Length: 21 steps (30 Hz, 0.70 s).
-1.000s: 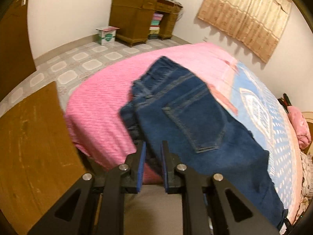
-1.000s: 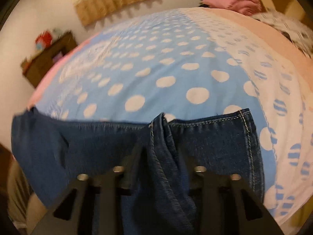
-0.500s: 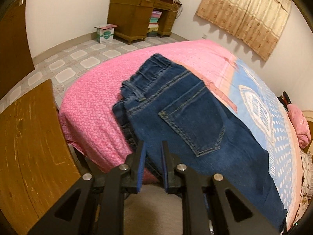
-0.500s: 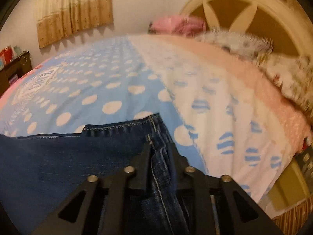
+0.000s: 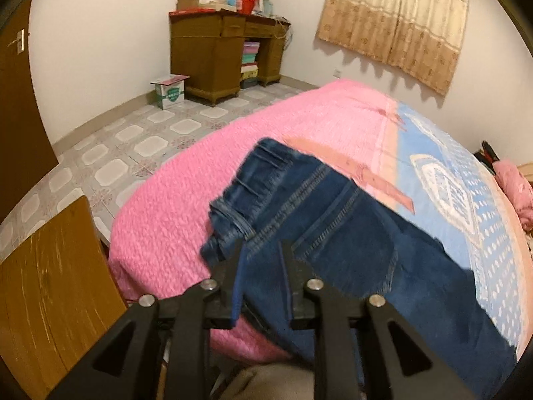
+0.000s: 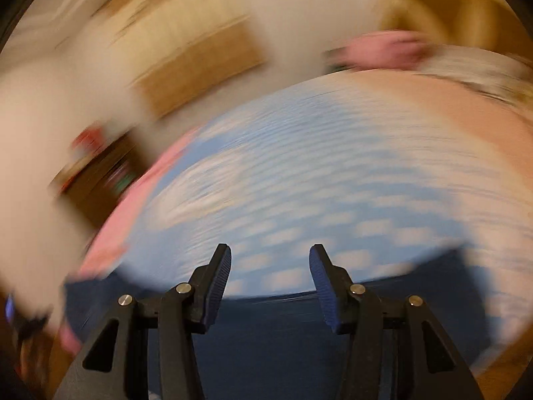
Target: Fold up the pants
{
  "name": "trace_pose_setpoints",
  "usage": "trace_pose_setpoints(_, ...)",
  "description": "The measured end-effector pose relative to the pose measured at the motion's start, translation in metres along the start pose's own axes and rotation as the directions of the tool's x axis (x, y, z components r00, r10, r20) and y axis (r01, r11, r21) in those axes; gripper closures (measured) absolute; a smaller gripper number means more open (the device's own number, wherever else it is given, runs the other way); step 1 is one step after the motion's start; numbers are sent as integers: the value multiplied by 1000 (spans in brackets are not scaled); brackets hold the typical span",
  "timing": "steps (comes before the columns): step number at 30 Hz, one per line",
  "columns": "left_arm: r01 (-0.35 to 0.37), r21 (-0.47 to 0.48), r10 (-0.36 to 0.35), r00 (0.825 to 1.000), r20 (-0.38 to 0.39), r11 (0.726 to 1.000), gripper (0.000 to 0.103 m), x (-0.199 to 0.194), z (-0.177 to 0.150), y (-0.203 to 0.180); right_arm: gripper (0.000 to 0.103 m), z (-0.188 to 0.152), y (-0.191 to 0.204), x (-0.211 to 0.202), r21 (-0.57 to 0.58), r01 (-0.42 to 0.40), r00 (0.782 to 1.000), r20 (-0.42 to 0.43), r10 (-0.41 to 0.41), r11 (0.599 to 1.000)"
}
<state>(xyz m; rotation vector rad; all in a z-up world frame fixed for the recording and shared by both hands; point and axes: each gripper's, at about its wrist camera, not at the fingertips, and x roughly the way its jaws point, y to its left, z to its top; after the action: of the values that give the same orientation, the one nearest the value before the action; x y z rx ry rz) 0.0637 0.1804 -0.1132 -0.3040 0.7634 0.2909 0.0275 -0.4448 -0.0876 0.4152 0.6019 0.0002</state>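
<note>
Item: pants (image 5: 333, 243), dark blue denim, laid flat along the near edge of the bed (image 5: 186, 206). The waistband end, with belt loops, is placed on the pink part of the cover near the foot corner; a back pocket is turned upward, and the legs are run along the near edge onto the blue dotted part. A small portion of denim is hung over the near edge beneath the left gripper.

Left gripper (image 5: 261, 250): positioned at the near edge, over the seat area just beside the waistband. Denim is seen between its two fingers, and the fingers are closed upon that fabric.

Right gripper (image 6: 269, 260): view heavily blurred. Its blue-padded fingers (image 6: 220, 273) are held well apart, with nothing between them. The denim (image 6: 273, 326) is seen as a dark band lying below and behind the fingertips, against the near edge; the dotted blue cover is spread beyond.

Surroundings, left wrist view: a wooden desk (image 5: 213, 53) against the far wall, a small carton (image 5: 170, 91) on the tiled floor beside it, a curtain (image 5: 396, 20) on the wall.
</note>
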Motion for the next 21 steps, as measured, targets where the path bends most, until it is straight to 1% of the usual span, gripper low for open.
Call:
trace_pose_setpoints(1, 2, -12, -2, 1000, -2, 1000, 79, 1, 3, 5, 52, -3, 29, 16, -28, -65, 998, -27, 65, 997)
trace_pose_setpoints(2, -7, -22, 7, 1000, -7, 1000, 77, 3, 6, 15, 52, -7, 62, 32, -41, -143, 989, -54, 141, 989)
trace_pose_setpoints(3, -21, -23, 21, 1000, -8, 1000, 73, 5, 7, 21, 52, -13, 98, 50, -45, -238, 968, -92, 233, 970)
trace_pose_setpoints(4, -39, -18, 38, 999, -4, 999, 67, 5, 7, 28, 52, -21, 137, 68, -58, -326, 938, -143, 316, 943)
trace_pose_setpoints(5, -48, -6, 48, 999, -4, 999, 63, 8, 8, 38, 52, -29, 166, 81, -81, -376, 916, -183, 358, 923)
trace_pose_setpoints(6, -38, 0, 38, 999, -13, 999, 55, 10, 8, 44, 52, -41, 208, 97, -128, -425, 891, -233, 389, 896)
trace_pose_setpoints(7, -16, 0, 16, 999, -33, 1000, 46, 15, 9, 51, 52, -50, 238, 106, -169, -447, 880, -258, 398, 879)
trace_pose_setpoints(8, 20, -11, -20, 997, -71, 1000, 43, 22, 9, 59, 52, -63, 271, 116, -211, -469, 869, -284, 405, 858)
trace_pose_setpoints(9, 52, -27, -54, 994, -94, 998, 40, 28, 9, 65, 52, -73, 294, 124, -224, -485, 858, -306, 412, 845)
trace_pose_setpoints(11, 99, -73, -108, 987, -120, 992, 36, 38, 10, 71, 52, -91, 329, 142, -194, -517, 830, -354, 432, 834)
trace_pose_setpoints(13, 164, -130, -182, 972, -147, 978, 35, 54, 12, 74, 52, -104, 351, 153, -153, -535, 804, -395, 444, 831)
trace_pose_setpoints(14, 190, -166, -215, 965, -150, 968, 35, 65, 14, 76, 52, -108, 358, 155, -144, -533, 800, -407, 441, 834)
trace_pose_setpoints(15, 197, -203, -229, 961, -153, 959, 36, 75, 15, 77, 52, -112, 362, 156, -144, -526, 801, -415, 432, 838)
trace_pose_setpoints(16, 210, -254, -255, 954, -160, 944, 38, 87, 15, 80, 52, -116, 366, 154, -148, -516, 805, -419, 420, 843)
trace_pose_setpoints(17, 240, -303, -300, 939, -169, 922, 40, 99, 14, 81, 52, -118, 365, 152, -154, -505, 811, -420, 406, 849)
trace_pose_setpoints(18, 243, -328, -311, 934, -174, 913, 40, 108, 14, 80, 52, -115, 364, 150, -165, -489, 821, -420, 388, 856)
trace_pose_setpoints(20, 231, -350, -304, 937, -172, 908, 43, 118, 16, 78, 52, -112, 356, 150, -187, -446, 845, -410, 344, 875)
trace_pose_setpoints(21, 233, -354, -304, 939, -159, 906, 53, 118, 17, 77, 52, -111, 351, 148, -189, -424, 857, -401, 324, 886)
